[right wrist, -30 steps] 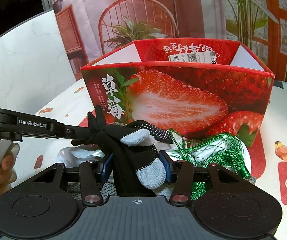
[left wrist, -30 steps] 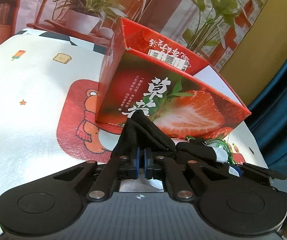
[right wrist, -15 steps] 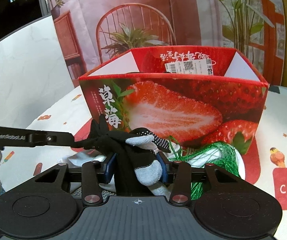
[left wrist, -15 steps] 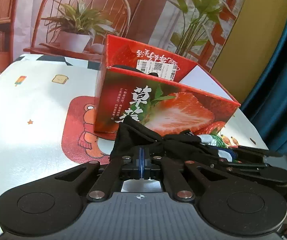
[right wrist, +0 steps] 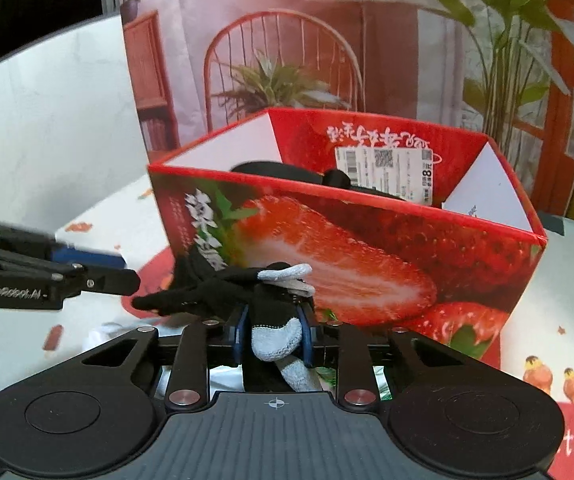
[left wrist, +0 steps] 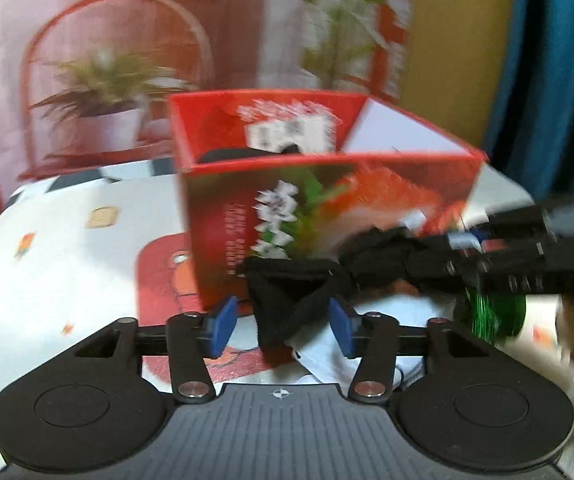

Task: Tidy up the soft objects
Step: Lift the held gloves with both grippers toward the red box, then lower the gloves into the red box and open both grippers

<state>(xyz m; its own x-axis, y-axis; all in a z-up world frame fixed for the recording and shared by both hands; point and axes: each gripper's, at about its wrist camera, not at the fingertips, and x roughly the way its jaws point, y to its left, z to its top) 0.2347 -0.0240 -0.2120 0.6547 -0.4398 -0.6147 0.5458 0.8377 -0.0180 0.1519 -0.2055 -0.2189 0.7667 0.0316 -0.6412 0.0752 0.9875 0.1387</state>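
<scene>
While the black glove point(right wrist: 263, 312) hangs in front of the strawberry box point(right wrist: 367, 256), the right gripper point(right wrist: 273, 334) clamps it; the left gripper point(left wrist: 283, 322), jaws spread, brackets its loose end without touching.

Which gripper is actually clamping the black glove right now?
The right gripper, shut on the black glove. The left gripper has its blue pads apart.

1. Black glove point(right wrist: 265, 312) with grey fingertips, bunched and held up in front of my box, its cuff trailing left.
2. Strawberry box point(right wrist: 367, 248), red, open-topped, upright, dark soft item inside.
</scene>
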